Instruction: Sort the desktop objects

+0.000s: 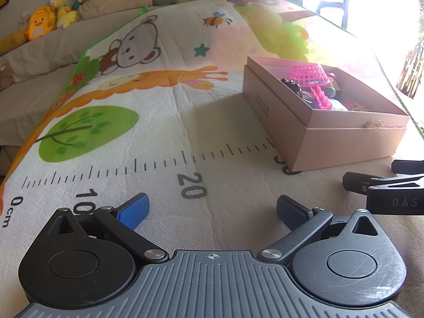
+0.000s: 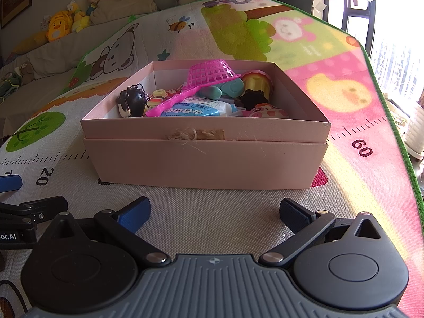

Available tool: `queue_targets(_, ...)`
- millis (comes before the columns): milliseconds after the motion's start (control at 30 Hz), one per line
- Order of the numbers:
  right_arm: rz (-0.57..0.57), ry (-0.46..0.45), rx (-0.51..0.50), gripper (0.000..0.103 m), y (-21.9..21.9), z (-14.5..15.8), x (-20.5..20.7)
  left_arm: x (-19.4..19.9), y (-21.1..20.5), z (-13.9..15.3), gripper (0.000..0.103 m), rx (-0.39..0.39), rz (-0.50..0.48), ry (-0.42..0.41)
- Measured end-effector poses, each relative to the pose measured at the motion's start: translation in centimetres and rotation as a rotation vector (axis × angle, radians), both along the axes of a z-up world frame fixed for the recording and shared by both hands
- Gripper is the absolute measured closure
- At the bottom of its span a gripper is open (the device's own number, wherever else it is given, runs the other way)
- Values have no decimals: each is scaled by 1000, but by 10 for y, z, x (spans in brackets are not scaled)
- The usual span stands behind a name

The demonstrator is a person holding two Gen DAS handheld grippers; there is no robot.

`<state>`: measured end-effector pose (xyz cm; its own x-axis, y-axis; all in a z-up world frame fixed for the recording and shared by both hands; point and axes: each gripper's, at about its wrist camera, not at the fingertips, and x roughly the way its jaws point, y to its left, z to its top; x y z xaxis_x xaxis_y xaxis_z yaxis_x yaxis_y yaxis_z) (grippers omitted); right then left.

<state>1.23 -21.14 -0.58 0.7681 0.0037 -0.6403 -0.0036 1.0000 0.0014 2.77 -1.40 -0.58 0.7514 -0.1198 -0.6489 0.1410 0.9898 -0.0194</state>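
A pink cardboard box [image 2: 206, 159] stands on the play mat straight ahead of my right gripper [image 2: 214, 214], which is open and empty just short of its front wall. Inside lie a pink plastic strainer [image 2: 209, 74], a black keychain figure [image 2: 131, 102], a blue wipes pack [image 2: 201, 107], a teal item [image 2: 225, 88], a yellow cup toy [image 2: 258, 83] and a pink round toy [image 2: 267, 112]. In the left wrist view the box [image 1: 331, 137] sits ahead to the right with the strainer [image 1: 311, 75] showing. My left gripper [image 1: 212, 210] is open and empty over the mat.
The cartoon play mat [image 1: 132, 137] with a printed ruler covers the surface. The right gripper's body [image 1: 387, 190] lies at the right edge of the left view. A sofa with plush toys [image 2: 61, 25] is behind. The mat's right edge [image 2: 397, 143] drops off near a bright window.
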Motion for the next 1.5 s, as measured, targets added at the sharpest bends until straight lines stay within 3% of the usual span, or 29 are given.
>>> queue_targets(1500, 0, 0, 0, 0, 0, 0, 0, -1, -2, 1, 0, 12, 22, 25)
